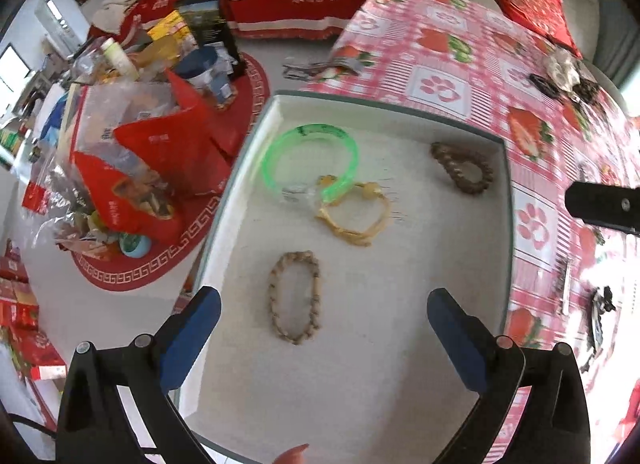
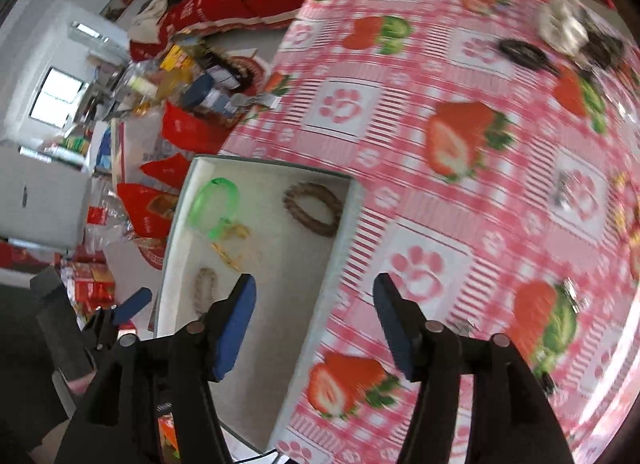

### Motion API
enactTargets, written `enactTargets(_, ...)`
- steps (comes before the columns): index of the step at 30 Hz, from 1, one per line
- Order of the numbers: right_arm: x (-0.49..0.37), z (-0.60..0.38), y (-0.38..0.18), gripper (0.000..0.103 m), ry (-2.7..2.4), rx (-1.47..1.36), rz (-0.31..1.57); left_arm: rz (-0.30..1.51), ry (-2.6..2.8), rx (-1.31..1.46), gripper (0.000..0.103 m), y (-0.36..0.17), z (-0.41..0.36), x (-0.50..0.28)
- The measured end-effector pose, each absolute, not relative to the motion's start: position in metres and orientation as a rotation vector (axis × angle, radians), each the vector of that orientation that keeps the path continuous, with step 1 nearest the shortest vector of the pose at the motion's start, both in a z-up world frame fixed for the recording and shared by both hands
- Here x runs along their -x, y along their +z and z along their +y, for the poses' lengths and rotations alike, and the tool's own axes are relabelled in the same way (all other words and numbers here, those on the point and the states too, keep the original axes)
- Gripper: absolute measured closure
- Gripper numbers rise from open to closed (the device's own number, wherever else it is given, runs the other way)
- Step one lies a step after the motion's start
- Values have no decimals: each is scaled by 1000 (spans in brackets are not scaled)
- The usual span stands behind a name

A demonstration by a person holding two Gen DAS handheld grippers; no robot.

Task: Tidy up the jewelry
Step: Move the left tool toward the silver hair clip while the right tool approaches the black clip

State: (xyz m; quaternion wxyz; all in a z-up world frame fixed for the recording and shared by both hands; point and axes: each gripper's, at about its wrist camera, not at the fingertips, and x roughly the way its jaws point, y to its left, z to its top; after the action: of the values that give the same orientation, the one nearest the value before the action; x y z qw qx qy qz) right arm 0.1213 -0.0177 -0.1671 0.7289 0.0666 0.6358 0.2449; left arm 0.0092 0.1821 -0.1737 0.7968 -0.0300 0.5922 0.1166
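Lying in a shallow white tray [image 1: 505, 200], four pieces of jewelry. Green bangle [image 1: 316, 156]: toward the tray's far left corner, its open end overlapping the yellow cord bracelet [image 1: 356, 216] at the tray's middle. Dark beaded bracelet [image 1: 460, 168]: near the far right corner, apart from the others. Pale beaded bracelet [image 1: 296, 296]: toward the near edge, flat.

Left tongs [image 1: 324, 334]: jaws spread wide, empty, hanging above the tray; the pale beaded bracelet lies between and just beyond the blue pads [image 1: 192, 336], touching neither.

Right tongs [image 2: 316, 324]: jaws partly spread, nothing between them, above the tray's right edge and the pink strawberry tablecloth [image 2: 460, 136].

Left wrist view only: sharp detail of all four pieces; a black bar [image 1: 604, 208] of the other tool at the right edge.

Right wrist view only: blurred; the tray [image 2: 344, 240] seen from its right side, the left tongs' blue pad [image 2: 134, 304] at the tray's near left, and further small items, unclear, on the cloth's far right.
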Motion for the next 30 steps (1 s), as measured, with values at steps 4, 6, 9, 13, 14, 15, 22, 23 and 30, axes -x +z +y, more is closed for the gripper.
enactTargets(4, -115, -47, -168, 26, 487, -200, 1408, 1279, 219, 25, 0, -167, 160, -15)
enactTargets(6, -110, -63, -168, 24, 457, -212, 1406, 1283, 185, 21, 0, -164, 148, -19)
enactTargets(9, -104, -86, -170, 22, 407, -218, 1407, 1280, 142, -19, 0, -160, 125, -24)
enactTargets(13, -98, -123, -173, 18, 319, -207, 1409, 1259, 53, -77, 0, -151, 85, -31)
enactTargets(14, -97, -134, -175, 18, 295, -203, 1412, 1258, 36, -84, 0, -150, 77, -33)
enactTargets(15, -96, -142, -177, 18, 279, -201, 1416, 1258, 23, -87, 0, -150, 70, -34)
enactTargets(22, -95, -190, -190, 18, 182, -155, 1433, 1277, -50, -97, 0, -159, 22, -43)
enactTargets(23, -94, -196, -192, 18, 174, -152, 1435, 1287, -57, -95, 0, -162, 17, -44)
enactTargets(30, -100, -211, -199, 18, 180, -105, 1440, 1320, -73, -113, 2, -178, -11, -49)
